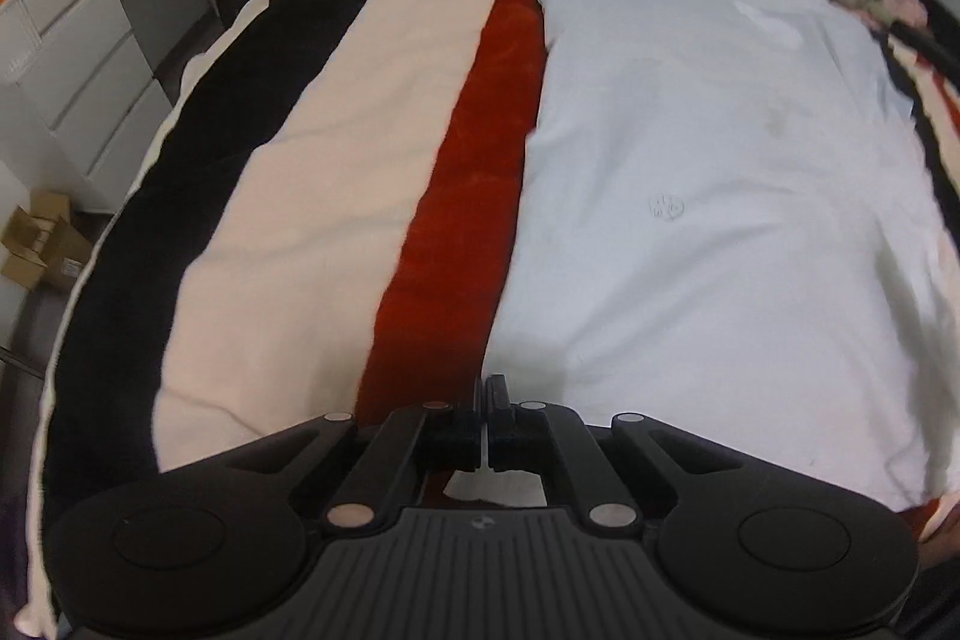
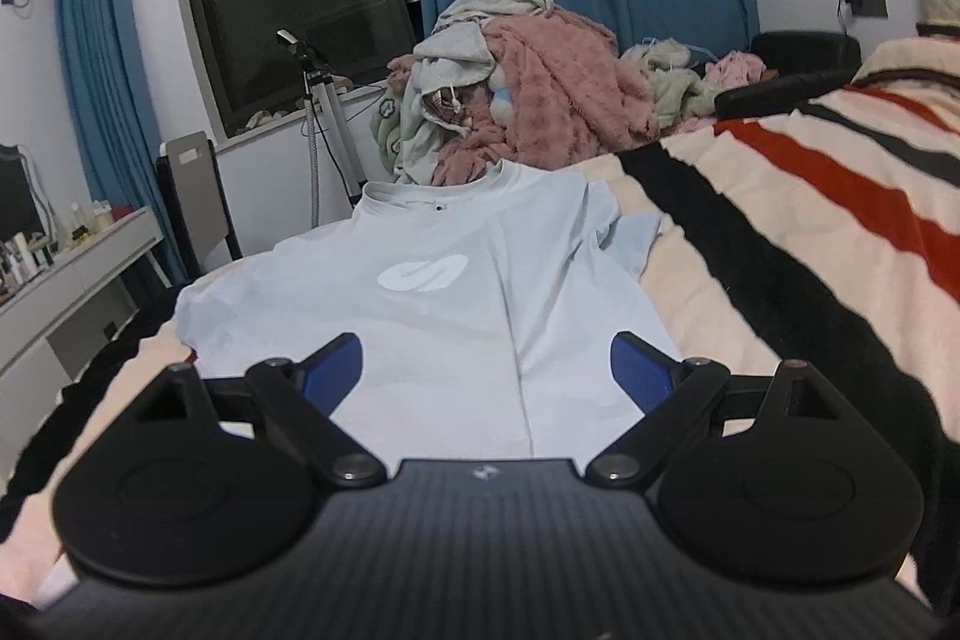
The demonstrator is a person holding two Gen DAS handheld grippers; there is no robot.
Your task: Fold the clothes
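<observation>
A pale blue T-shirt (image 2: 456, 292) lay spread on the striped blanket (image 1: 336, 160) covering the bed, collar toward a heap of unfolded clothes (image 2: 528, 100) by the window. Its body was open and flat; only the sleeve on the right side looked turned or bunched, and no fold across the body showed. The left gripper (image 1: 485, 412) sat low at the shirt's hem edge, over the red stripe, its jaws pressed together; whether any cloth was caught between them could not be told. The right gripper (image 2: 486, 370) hovered above the lower part of the shirt with its jaws spread wide and nothing between them. By this view, folding of the shirt remained, and the heap behind waited too.
</observation>
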